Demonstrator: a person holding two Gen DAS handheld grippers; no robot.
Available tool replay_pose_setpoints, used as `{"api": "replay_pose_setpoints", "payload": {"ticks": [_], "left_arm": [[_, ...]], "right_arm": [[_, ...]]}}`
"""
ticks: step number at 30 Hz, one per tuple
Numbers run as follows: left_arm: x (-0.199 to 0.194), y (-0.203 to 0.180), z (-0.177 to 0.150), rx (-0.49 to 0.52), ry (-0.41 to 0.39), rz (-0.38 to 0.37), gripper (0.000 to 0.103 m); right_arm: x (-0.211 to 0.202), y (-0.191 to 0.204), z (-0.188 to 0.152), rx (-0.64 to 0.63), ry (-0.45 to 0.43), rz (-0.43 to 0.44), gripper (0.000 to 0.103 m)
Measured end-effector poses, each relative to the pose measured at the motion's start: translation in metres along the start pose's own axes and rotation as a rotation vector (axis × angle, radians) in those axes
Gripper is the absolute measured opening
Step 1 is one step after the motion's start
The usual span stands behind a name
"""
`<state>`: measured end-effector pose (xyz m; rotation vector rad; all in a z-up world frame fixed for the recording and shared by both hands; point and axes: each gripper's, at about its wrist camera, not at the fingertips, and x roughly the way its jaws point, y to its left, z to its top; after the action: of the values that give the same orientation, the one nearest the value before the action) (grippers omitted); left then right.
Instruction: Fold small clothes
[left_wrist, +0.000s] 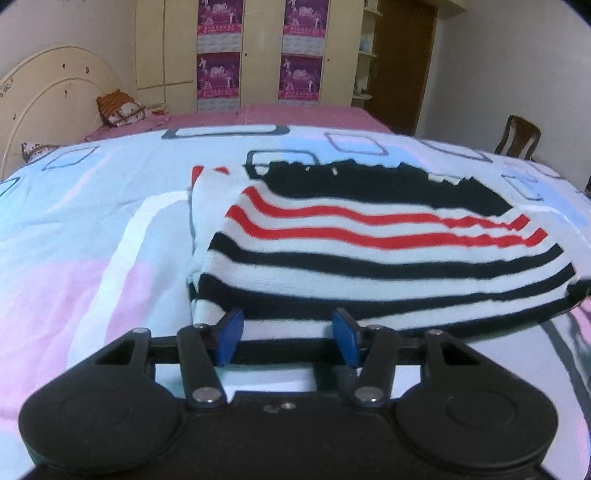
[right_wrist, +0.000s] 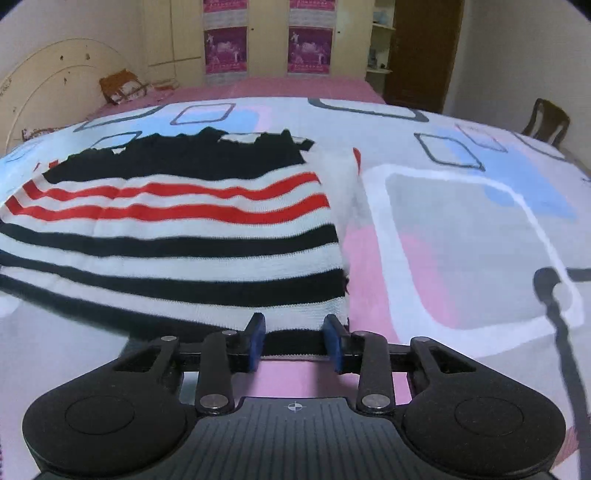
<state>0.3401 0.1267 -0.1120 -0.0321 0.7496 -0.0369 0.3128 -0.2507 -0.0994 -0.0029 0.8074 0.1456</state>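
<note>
A knitted striped sweater (left_wrist: 369, 254) lies folded on the bed, spread over a smooth quilt (left_wrist: 74, 229) printed with pale blue, pink and grey blocks and dark rounded-rectangle outlines. The knit is ribbed and soft-looking: a solid black band at the far end with a ragged, stepped edge, then thin red stripes on white, then broader black stripes on white toward the near hem. Its top layer sags in gentle waves.

The left hand-held gripper (left_wrist: 289, 338) sits at the garment's near edge, by its left corner. Its blue pads (left_wrist: 231, 338) stand apart, with the white-and-black hem between them; the pads do not visibly press the cloth. The black linkage arms are matte plastic with shiny round rivets.

The right hand-held gripper (right_wrist: 294, 341) sits at the near edge by the right corner of the sweater (right_wrist: 177, 236). Its blue pads (right_wrist: 256, 341) are narrower apart, and a flat strip of black hem with a white border spans the gap; whether they pinch it I cannot tell. To the right of this gripper the quilt (right_wrist: 461, 240) shows a big grey panel framed in white.

Beyond the garment lie a pink sheet (left_wrist: 295, 116), a curved cream headboard (left_wrist: 48, 92) and tall pale wardrobe doors (left_wrist: 170, 44) with magenta posters.
</note>
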Motion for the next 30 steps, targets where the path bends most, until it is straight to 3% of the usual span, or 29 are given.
{"api": "replay_pose_setpoints", "payload": {"ticks": [1, 3, 8, 10, 23, 28, 29, 30], "left_arm": [[0.002, 0.001, -0.001, 0.001, 0.005, 0.0, 0.053], [0.004, 0.0, -0.002, -0.003, 0.005, 0.004, 0.053], [0.001, -0.001, -0.001, -0.004, 0.009, 0.013, 0.052], [0.001, -0.002, -0.003, 0.002, 0.01, 0.016, 0.052], [0.003, -0.001, 0.0, 0.004, 0.03, 0.011, 0.053], [-0.007, 0.005, 0.003, -0.026, 0.029, 0.015, 0.061], [-0.014, 0.008, 0.003, -0.047, 0.011, 0.019, 0.068], [-0.021, 0.01, 0.001, -0.073, -0.005, 0.045, 0.096]], "right_arm": [[-0.002, -0.001, 0.0, 0.005, -0.015, 0.004, 0.034], [0.013, 0.0, -0.007, 0.0, 0.04, 0.004, 0.033], [-0.001, 0.001, -0.002, -0.006, -0.012, 0.005, 0.033], [0.007, 0.0, -0.006, -0.008, 0.038, 0.007, 0.033], [0.015, 0.0, -0.003, -0.045, 0.046, 0.021, 0.033], [0.011, -0.005, 0.001, -0.025, 0.053, 0.048, 0.033], [0.004, -0.008, 0.003, -0.007, 0.038, 0.053, 0.039], [-0.005, -0.01, 0.003, 0.01, 0.002, 0.055, 0.074]]}}
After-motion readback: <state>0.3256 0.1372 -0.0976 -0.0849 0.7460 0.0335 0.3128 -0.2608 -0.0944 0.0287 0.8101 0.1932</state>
